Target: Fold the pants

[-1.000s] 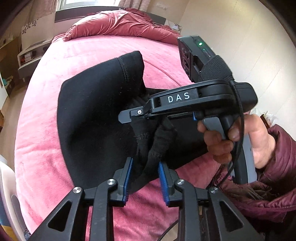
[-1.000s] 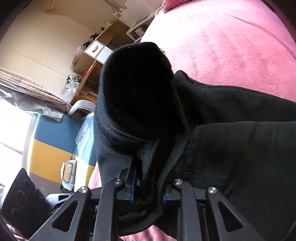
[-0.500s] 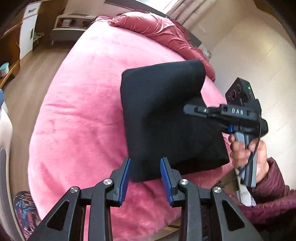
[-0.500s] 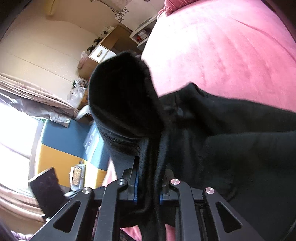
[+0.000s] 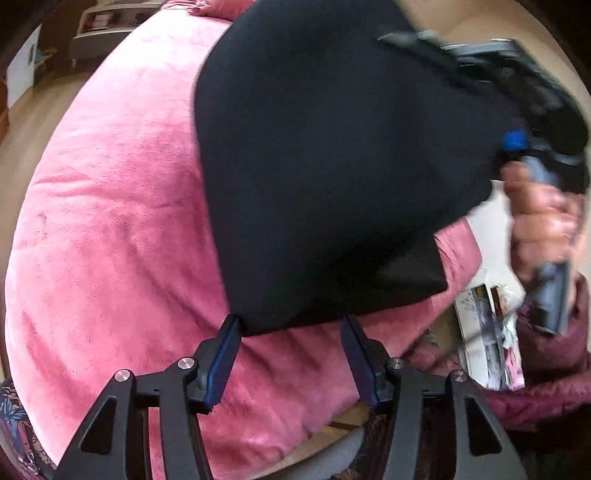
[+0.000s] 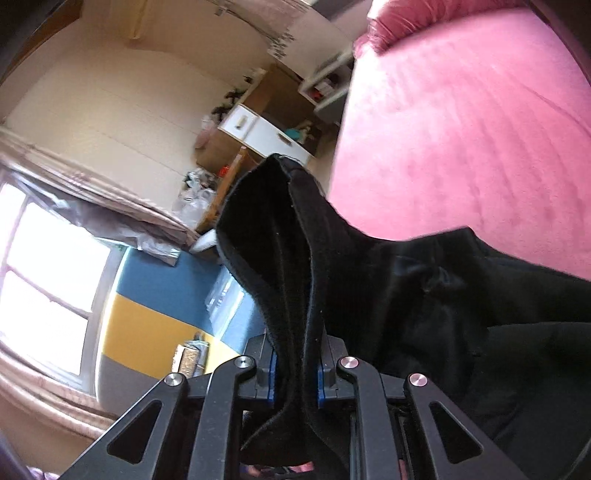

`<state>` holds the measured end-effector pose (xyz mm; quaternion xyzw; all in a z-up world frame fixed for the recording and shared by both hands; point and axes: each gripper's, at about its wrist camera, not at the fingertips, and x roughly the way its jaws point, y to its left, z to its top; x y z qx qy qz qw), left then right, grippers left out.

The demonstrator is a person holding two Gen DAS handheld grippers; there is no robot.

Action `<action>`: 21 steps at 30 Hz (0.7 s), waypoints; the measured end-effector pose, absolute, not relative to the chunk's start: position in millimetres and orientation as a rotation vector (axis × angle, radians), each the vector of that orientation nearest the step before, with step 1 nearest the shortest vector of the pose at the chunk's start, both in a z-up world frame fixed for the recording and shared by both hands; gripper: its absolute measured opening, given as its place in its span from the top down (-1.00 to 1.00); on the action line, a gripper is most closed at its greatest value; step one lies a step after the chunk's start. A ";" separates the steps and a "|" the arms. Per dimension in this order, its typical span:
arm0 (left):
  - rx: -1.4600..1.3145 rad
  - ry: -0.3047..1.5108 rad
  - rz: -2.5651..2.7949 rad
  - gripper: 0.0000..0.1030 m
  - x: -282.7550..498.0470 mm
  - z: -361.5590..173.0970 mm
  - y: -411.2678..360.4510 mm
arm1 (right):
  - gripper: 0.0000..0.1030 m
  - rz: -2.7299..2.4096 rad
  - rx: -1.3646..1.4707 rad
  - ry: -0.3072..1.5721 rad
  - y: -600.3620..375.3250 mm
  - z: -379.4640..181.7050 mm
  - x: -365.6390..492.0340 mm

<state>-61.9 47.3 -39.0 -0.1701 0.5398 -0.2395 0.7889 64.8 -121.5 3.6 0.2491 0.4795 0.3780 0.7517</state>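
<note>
The pink bed (image 5: 110,229) fills most of the room. On it, toward twelve o'clock from the left tool (image 5: 290,354), lie the black pants (image 5: 325,177), folded into a thick block. The left tool stands wide apart, holding nothing, at the block's near edge. The right tool (image 6: 295,373) is clamped on a bunched edge of the pants (image 6: 280,266), lifted off the bed (image 6: 461,129).

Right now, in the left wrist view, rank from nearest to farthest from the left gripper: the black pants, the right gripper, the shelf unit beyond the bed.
1. black pants: near corner between the open left gripper fingers.
2. right gripper: upper right, across the pants.
3. shelf unit: far, top left, past the pink bed.
</note>
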 end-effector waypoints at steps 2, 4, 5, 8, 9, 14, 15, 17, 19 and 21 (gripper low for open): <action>-0.382 1.169 -0.508 -0.11 -60.2 -41.8 45.5 | 0.71 0.843 0.535 1.012 -123.8 16.3 57.6; -0.381 1.172 -0.513 -0.11 -52.4 -39.2 46.5 | 0.72 0.847 0.526 0.977 -133.4 27.5 52.7; -0.375 1.166 -0.519 -0.11 -52.0 -38.2 43.8 | 0.72 0.841 0.523 0.960 -140.0 33.3 50.9; -0.358 1.149 -0.534 -0.11 -46.4 -32.1 35.1 | 0.72 0.829 0.522 0.928 -154.8 44.1 46.4; -0.352 1.143 -0.541 -0.10 -44.6 -29.6 32.4 | 0.72 0.824 0.522 0.917 -156.0 47.6 43.9; -0.295 1.080 -0.617 0.15 -42.3 -16.0 13.5 | 0.72 0.795 0.534 0.872 -181.1 59.8 31.3; -0.287 1.075 -0.631 0.22 -44.3 -14.4 13.8 | 0.72 0.786 0.535 0.865 -187.4 62.0 28.7; -0.259 1.067 -0.658 0.35 -44.4 -11.6 6.8 | 0.72 0.765 0.542 0.849 -200.3 64.2 23.8; -0.237 1.059 -0.689 0.42 -43.6 -6.9 3.5 | 0.72 0.742 0.543 0.834 -213.1 69.1 19.7; -0.213 1.048 -0.714 0.46 -42.1 -3.3 -3.9 | 0.72 0.710 0.551 0.820 -229.3 70.1 18.5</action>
